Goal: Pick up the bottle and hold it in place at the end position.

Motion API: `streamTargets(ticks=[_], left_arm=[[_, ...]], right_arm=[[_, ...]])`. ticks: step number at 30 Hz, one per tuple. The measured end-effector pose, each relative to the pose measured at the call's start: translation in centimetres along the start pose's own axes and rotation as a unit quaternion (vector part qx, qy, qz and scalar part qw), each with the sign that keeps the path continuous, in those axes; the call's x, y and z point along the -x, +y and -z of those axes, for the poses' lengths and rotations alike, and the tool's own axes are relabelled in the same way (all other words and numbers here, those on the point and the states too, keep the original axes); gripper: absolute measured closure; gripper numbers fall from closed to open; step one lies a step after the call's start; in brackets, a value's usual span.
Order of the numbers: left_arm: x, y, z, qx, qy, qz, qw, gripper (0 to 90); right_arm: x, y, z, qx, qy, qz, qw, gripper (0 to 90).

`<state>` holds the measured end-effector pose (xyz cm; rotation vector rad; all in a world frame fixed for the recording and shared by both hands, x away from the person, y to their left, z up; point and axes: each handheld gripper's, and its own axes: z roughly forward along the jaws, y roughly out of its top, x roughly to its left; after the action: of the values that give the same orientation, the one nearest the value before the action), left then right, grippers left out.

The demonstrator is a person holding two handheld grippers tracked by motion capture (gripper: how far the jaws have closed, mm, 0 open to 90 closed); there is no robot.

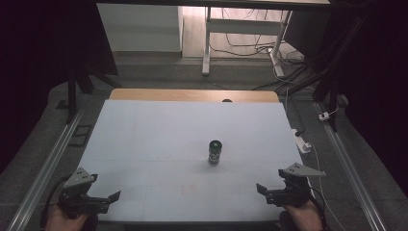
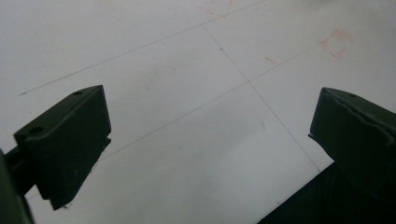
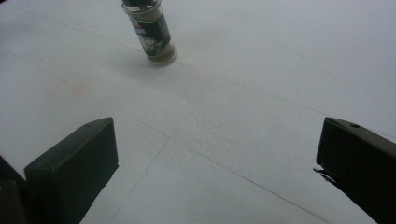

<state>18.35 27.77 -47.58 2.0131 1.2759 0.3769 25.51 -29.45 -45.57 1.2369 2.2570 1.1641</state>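
Nearest the high camera, two hands come in from the bottom edge, each holding a claw over the near edge of the desk [image 1: 144, 139]. Out beyond them stands the spice jar [image 1: 214, 152], upright on the white desk top, a little right of the middle and well apart from both claws. It is a small glass jar with a dark cap and a dark label, and nothing touches it.

In the right gripper view the spice jar [image 3: 152, 32] stands at the upper left, beyond the jaws, its cap cut off by the top edge. The right claw [image 1: 261, 188] sits at the near right corner of the desk, pointing inward toward the middle; its jaws are spread wide with only bare desk surface between them. The left claw [image 1: 114, 196] sits at the near left corner, also pointing inward, and its jaws are likewise spread wide over bare desk, where thin lines and faint red marks [image 2: 337, 43] cross the white surface.

Farther off, past the wooden far edge of the desk, cables [image 1: 250, 48] lie on the floor by a white frame leg [image 1: 207, 43].
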Motion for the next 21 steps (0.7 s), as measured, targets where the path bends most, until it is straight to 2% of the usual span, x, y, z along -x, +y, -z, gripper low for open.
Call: streamTargets(ticks=[1,6,21], left_arm=[[-0.01,0.01,-0.02,-0.001,-0.001,-0.001,1.0,0.0],[0.04,0.08,-0.17,-0.007,-0.004,-0.005,1.0,0.1],[-0.19,0.06,-0.21,-0.01,-0.019,0.0,0.9998,0.2]], right_arm=[[0.11,-0.01,0.02,0.001,0.004,-0.007,1.0,0.0],[0.23,-0.01,0.04,0.002,0.007,-0.01,0.9999,0.0],[-0.12,0.12,-0.2,-0.01,0.009,0.006,0.9999,0.0]])
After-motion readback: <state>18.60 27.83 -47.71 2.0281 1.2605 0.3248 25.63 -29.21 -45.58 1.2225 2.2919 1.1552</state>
